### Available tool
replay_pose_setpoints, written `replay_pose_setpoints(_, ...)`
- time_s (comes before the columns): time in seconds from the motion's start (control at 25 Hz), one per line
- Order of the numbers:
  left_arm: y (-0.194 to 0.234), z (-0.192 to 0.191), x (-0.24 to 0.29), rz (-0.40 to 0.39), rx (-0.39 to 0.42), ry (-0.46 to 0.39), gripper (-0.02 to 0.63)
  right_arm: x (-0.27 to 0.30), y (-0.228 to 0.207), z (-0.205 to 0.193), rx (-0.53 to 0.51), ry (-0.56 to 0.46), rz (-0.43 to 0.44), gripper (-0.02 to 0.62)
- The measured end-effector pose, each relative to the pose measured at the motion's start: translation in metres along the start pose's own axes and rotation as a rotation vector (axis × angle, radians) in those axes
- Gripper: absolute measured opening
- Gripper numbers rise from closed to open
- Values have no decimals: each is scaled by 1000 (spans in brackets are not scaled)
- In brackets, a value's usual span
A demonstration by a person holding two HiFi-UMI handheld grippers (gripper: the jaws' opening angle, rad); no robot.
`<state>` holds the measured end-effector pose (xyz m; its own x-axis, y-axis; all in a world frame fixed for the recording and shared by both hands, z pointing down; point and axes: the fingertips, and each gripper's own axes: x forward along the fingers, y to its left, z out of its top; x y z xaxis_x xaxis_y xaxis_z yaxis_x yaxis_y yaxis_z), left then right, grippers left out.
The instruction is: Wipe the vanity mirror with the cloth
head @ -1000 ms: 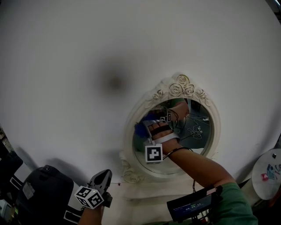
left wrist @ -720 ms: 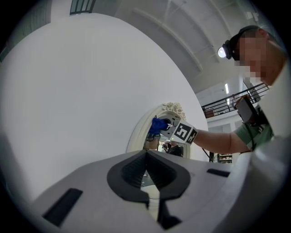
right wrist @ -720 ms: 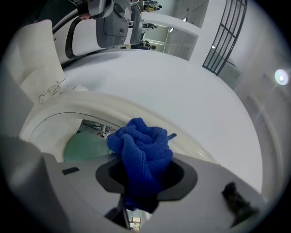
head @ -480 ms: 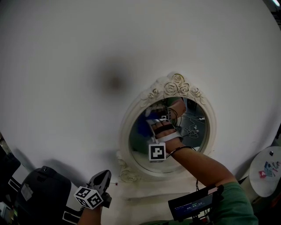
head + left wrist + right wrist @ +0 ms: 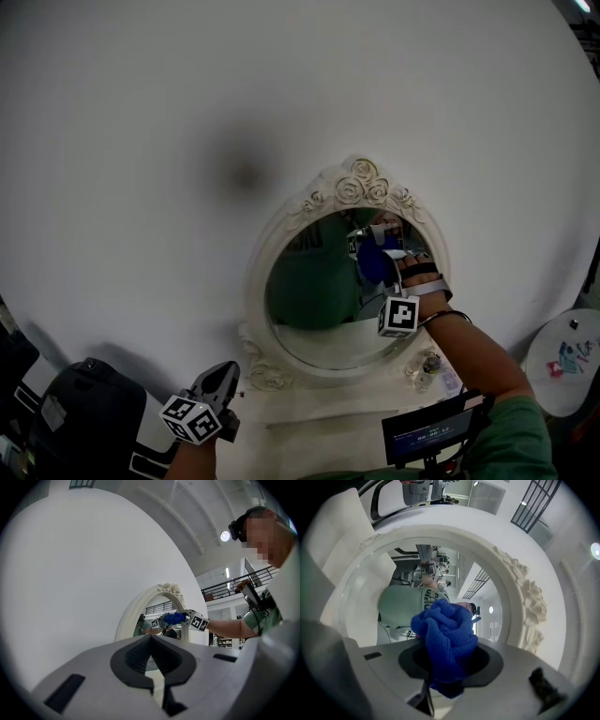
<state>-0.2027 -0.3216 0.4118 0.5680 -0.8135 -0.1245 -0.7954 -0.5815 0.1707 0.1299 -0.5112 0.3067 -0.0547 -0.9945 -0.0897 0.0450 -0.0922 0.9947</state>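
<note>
The right gripper [image 5: 379, 255] has its two jaws squeezed tight on a blue cloth [image 5: 373, 265]. In the right gripper view the cloth [image 5: 446, 634] is a bunched-up ball that sticks out past the gripper [image 5: 447, 670] and fills the middle of the frame. The vanity mirror [image 5: 309, 286] is oval with a white frame and roses on top. It sits on a white wall [image 5: 187, 112], in the lower middle of the head view. The cloth is pressed against the glass at the upper right part of the mirror, just under the roses. The left gripper [image 5: 219, 380] is at the bottom left of the head view, well apart from the mirror. Its jaws are together with nothing between them [image 5: 152, 667].
</note>
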Motion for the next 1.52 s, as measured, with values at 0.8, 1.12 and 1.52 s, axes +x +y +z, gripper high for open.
replay_pose_setpoints(0.8, 17, -4, -18, 42, -24, -4, 8, -10, 5, 47, 17, -57, 13, 146)
replay_pose_setpoints(1.12, 30, -6, -38, 66, -32, -17, 8, 0, -6, 222, -11, -234, -4, 147)
replay_pose_setpoints(1.52, 36, -9, -47, 82, -46, -15, 8, 1, -4, 254, 0, -255, 6, 158)
